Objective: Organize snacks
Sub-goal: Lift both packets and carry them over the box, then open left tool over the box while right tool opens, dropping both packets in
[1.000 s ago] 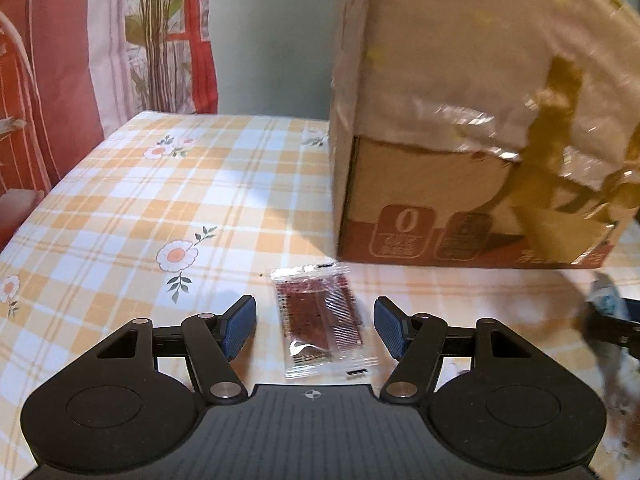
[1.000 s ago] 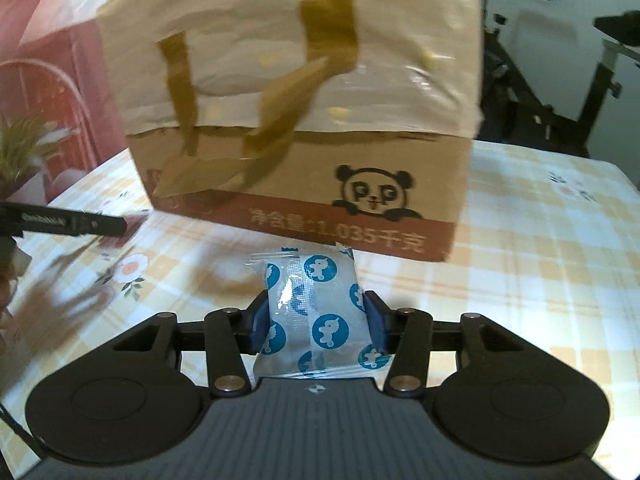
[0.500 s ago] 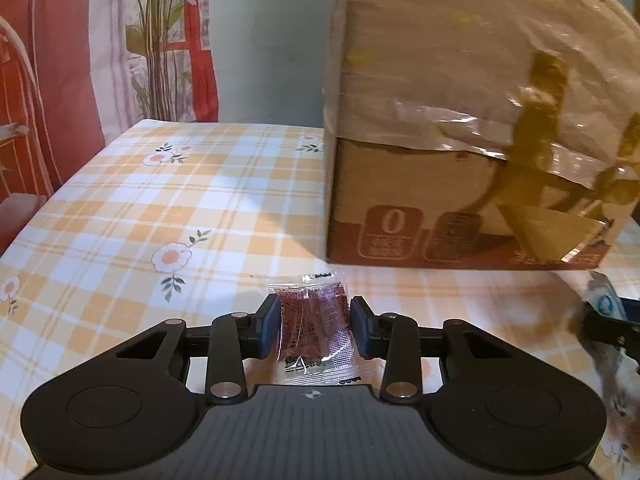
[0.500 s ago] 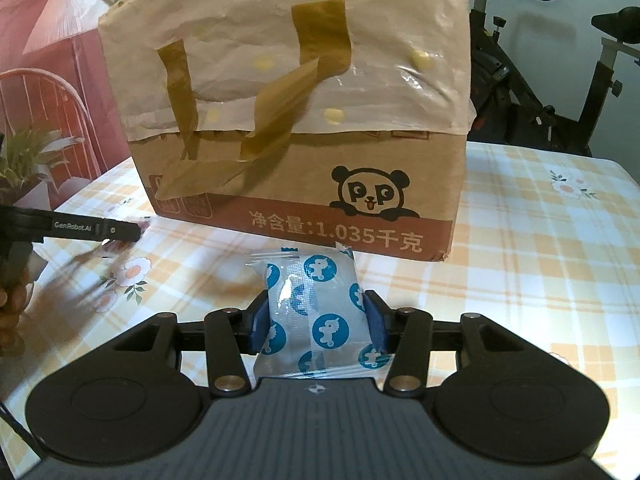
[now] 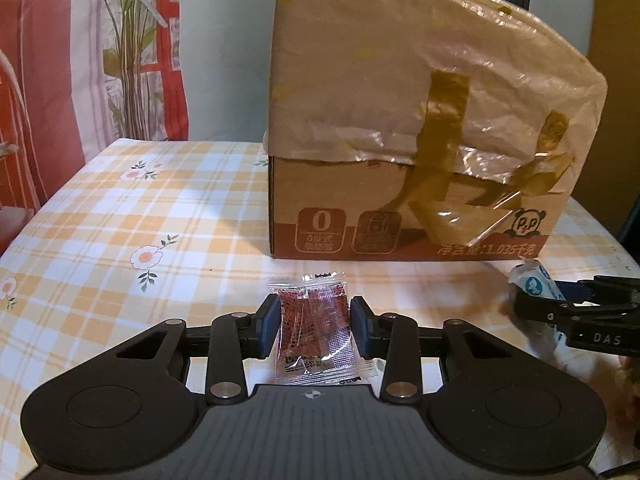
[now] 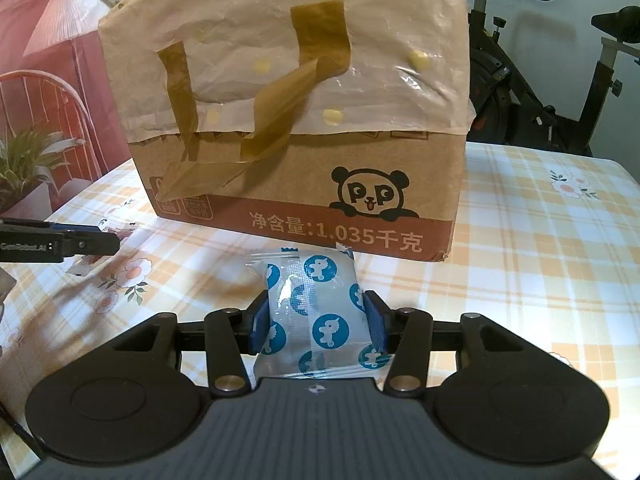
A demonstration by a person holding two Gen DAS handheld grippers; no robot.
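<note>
My left gripper [image 5: 314, 326] is shut on a clear packet of red snack [image 5: 314, 320] and holds it just above the checked tablecloth. My right gripper [image 6: 316, 320] is shut on a white packet with blue round prints [image 6: 316, 304]. A tall cardboard box [image 5: 412, 152] lined with a plastic bag and stuck with brown tape stands right ahead of both; it also shows in the right wrist view [image 6: 304, 136]. The right gripper with its packet shows at the right edge of the left wrist view [image 5: 536, 286]. The left gripper shows at the left edge of the right wrist view [image 6: 112, 240].
The table has an orange and white checked cloth with flowers [image 5: 132, 224]. A red and pink curtain and a plant [image 5: 120, 60] stand behind its left side. An exercise bike [image 6: 560, 80] stands behind its right side.
My left gripper closed on the red snack packet and lifted it a little off the cloth. My right gripper kept its hold on the blue-print packet and rose slightly.
</note>
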